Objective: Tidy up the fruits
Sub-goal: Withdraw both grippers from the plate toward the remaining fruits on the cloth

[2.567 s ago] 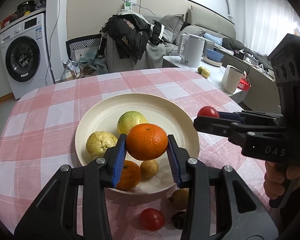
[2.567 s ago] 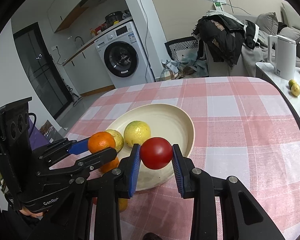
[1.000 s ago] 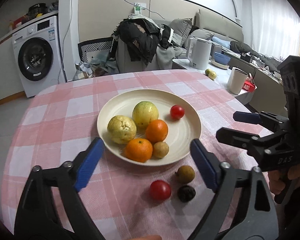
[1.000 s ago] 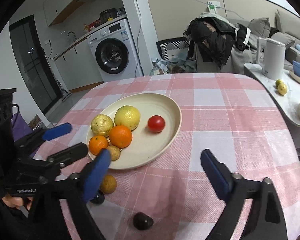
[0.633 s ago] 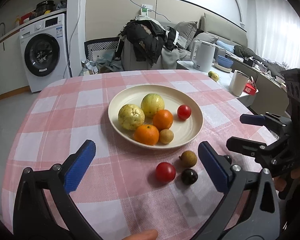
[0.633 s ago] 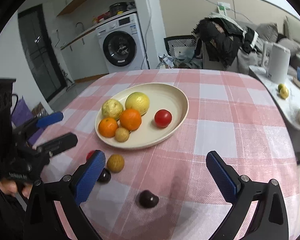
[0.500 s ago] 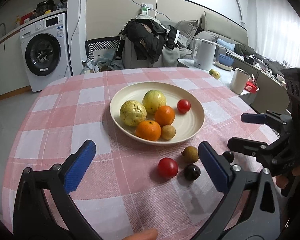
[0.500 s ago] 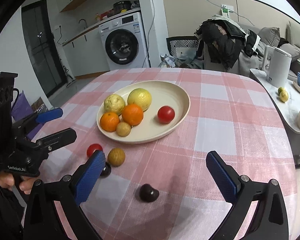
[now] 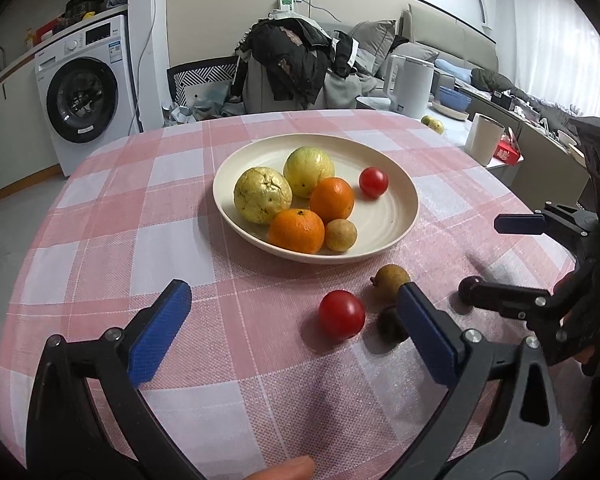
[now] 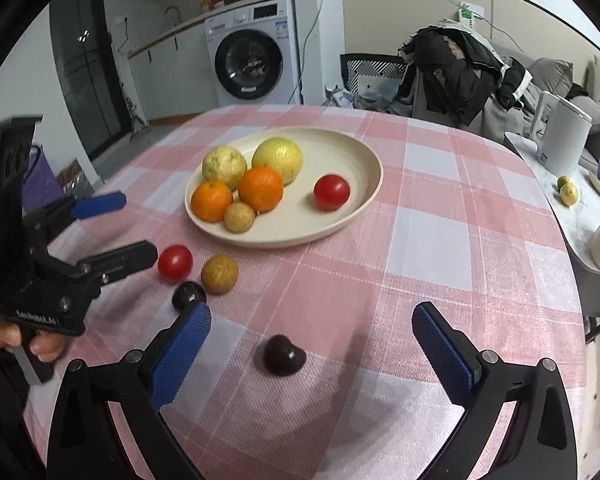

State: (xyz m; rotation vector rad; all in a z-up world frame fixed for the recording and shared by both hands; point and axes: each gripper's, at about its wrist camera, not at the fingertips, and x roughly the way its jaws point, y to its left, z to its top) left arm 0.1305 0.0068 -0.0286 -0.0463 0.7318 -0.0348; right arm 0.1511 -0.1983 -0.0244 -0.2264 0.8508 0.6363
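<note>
Fruits lie partly in the plate (image 9: 404, 216), partly on the worktop (image 9: 140, 248). The left gripper (image 9: 288, 334) has its jaws wide open and empty, and so has the right gripper (image 10: 312, 354). Between the right jaws a dark fruit (image 10: 283, 355) lies on the cloth. Near the left jaws, by the near edge of the plate, lie a red tomato (image 9: 341, 313), a brown round fruit (image 9: 390, 278) and a second dark fruit (image 9: 389, 322), probably touching the jaw. In the plate are two yellow-green fruits (image 9: 262, 194), two oranges (image 9: 332, 198), a small brown fruit (image 9: 340, 234) and a tomato (image 9: 373, 182).
</note>
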